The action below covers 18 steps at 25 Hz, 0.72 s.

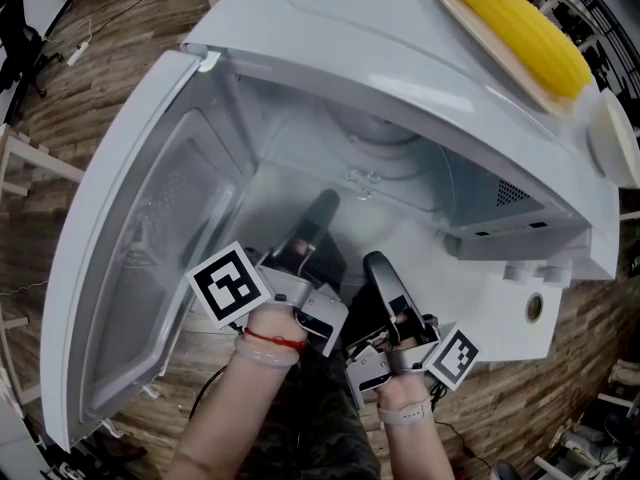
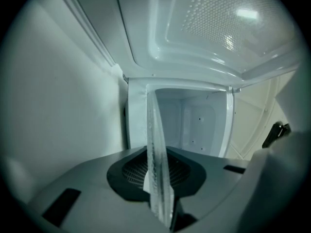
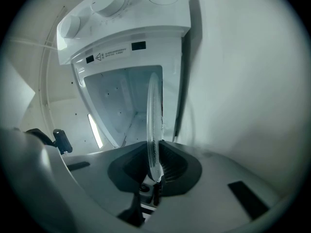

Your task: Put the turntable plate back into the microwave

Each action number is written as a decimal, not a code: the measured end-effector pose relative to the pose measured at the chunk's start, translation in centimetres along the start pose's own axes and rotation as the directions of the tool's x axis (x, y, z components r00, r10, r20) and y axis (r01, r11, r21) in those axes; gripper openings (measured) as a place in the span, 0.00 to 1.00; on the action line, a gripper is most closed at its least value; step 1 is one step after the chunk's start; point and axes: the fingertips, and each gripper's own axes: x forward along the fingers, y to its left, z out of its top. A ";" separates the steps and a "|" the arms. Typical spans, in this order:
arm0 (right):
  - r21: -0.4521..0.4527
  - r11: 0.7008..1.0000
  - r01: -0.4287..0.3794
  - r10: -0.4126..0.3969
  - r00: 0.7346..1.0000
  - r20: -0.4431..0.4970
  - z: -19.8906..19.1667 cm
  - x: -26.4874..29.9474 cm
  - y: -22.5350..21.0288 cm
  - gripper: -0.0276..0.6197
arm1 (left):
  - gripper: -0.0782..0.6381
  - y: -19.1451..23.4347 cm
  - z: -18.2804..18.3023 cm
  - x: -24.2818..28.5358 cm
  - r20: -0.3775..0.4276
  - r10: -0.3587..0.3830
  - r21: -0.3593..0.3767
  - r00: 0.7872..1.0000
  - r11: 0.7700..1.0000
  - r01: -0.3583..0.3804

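Head view looks steeply down from above the open microwave [image 1: 380, 38]. Each gripper view sits low and close, facing into its white cavity [image 2: 194, 125], which all three views seem to share.

I see my left tongs [image 1: 318, 213] and right tongs [image 1: 379, 268] inside the open microwave [image 1: 400, 78], with corn [image 1: 520, 28] lying on top.

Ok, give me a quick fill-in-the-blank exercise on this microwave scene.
1. The microwave has its door standing ___.
2. The glass turntable plate is clamped at its rim by ___ grippers, the left gripper and the right gripper.
3. On the tray atop the microwave lies a yellow ___ cob.
Missing words: open; both; corn.
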 end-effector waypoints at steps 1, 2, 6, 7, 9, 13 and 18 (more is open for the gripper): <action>0.000 1.000 -0.005 0.005 1.000 -0.001 0.0 0.0 0.1 0.11 | 0.19 -0.1 0.1 0.0 0.005 -0.003 -0.003 1.000 1.000 0.003; -0.002 1.000 -0.011 0.011 1.000 -0.003 0.0 0.1 0.2 0.12 | 0.19 -0.1 0.1 -0.1 0.009 -0.004 -0.004 1.000 1.000 0.004; -0.010 1.000 -0.024 0.024 1.000 0.003 0.3 0.4 0.4 0.13 | 0.20 -0.2 0.0 -0.4 -0.002 -0.010 0.016 1.000 1.000 0.010; -0.012 1.000 -0.023 0.023 1.000 0.007 0.5 0.5 0.3 0.13 | 0.20 -0.2 -0.1 -0.6 -0.006 -0.011 0.017 1.000 1.000 0.011; -0.020 1.000 -0.017 0.017 1.000 0.015 1.0 0.7 0.2 0.13 | 0.20 0.0 -0.2 -1.1 -0.007 -0.010 0.013 1.000 1.000 0.010; -0.035 0.999 -0.012 0.013 0.999 0.032 2.1 1.0 0.0 0.13 | 0.20 0.5 -0.6 -1.9 -0.013 -0.008 -0.007 1.000 1.000 0.008; -0.046 0.999 -0.023 0.025 0.999 0.038 2.6 1.6 0.2 0.13 | 0.20 0.2 -1.1 -2.1 -0.026 -0.025 -0.016 0.999 1.000 0.025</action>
